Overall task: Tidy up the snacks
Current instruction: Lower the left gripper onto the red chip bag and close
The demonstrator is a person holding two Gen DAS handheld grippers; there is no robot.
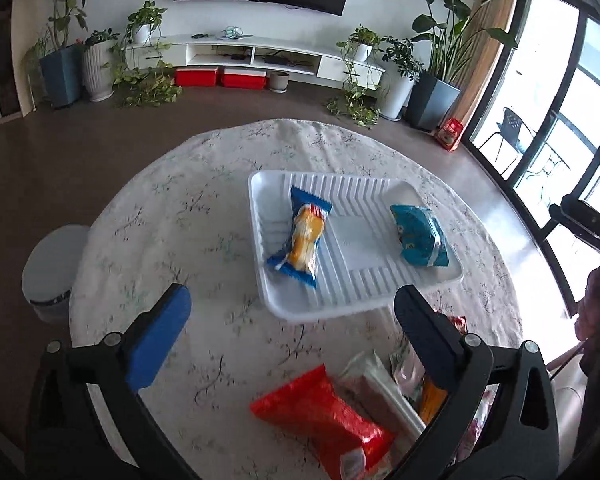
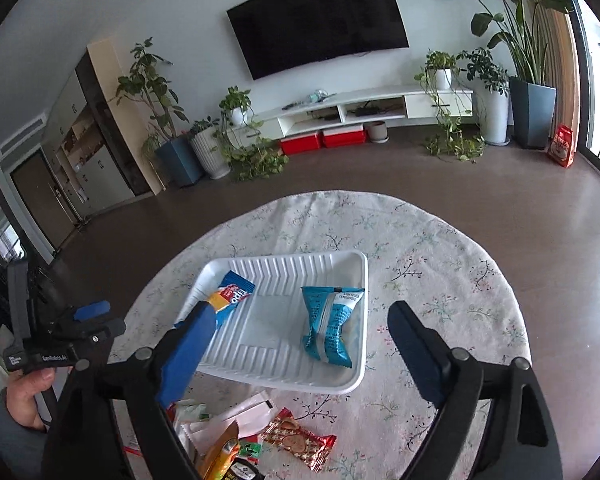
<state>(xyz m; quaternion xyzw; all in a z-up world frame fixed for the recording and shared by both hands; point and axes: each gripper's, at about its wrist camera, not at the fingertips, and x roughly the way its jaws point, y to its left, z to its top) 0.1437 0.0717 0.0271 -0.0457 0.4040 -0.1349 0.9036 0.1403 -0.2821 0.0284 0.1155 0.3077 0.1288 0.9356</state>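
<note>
Snacks lay in two groups on the round table, whose cloth [image 1: 204,216] was pale, soft-looking and printed with thin sprigs. Nearest the cameras was a loose heap of crinkled wrappers: a glossy red foil packet [image 1: 324,420] under the left gripper [image 1: 292,304], and, in the right wrist view, a small red-and-gold patterned biscuit packet [image 2: 298,440] beside white and orange wrappers just below the right gripper [image 2: 296,328]. Both tongs stood wide apart, holding nothing; their fingers were black plastic faced with flat blue pads [image 1: 158,340], and the heap sat low between and beneath them. Just beyond the fingertips lay a white tray [image 1: 364,304], rectangular with rounded corners, a raised rim and ribbed sloping walls around a smooth flat centre. Two packets rested in it, well apart: a blue pillow-shaped packet with an orange-yellow picture [image 1: 302,238] on the left side, its crimped ends flaring, and a teal packet [image 1: 420,236] on the right, shiny and puckered at the middle seam. In the right wrist view the left pad overlapped the near end of the blue packet. Farther off, a smooth brown floor ran to a white low cabinet [image 2: 360,112], red boxes, potted plants and a dark wall-mounted screen [image 2: 320,20].
</note>
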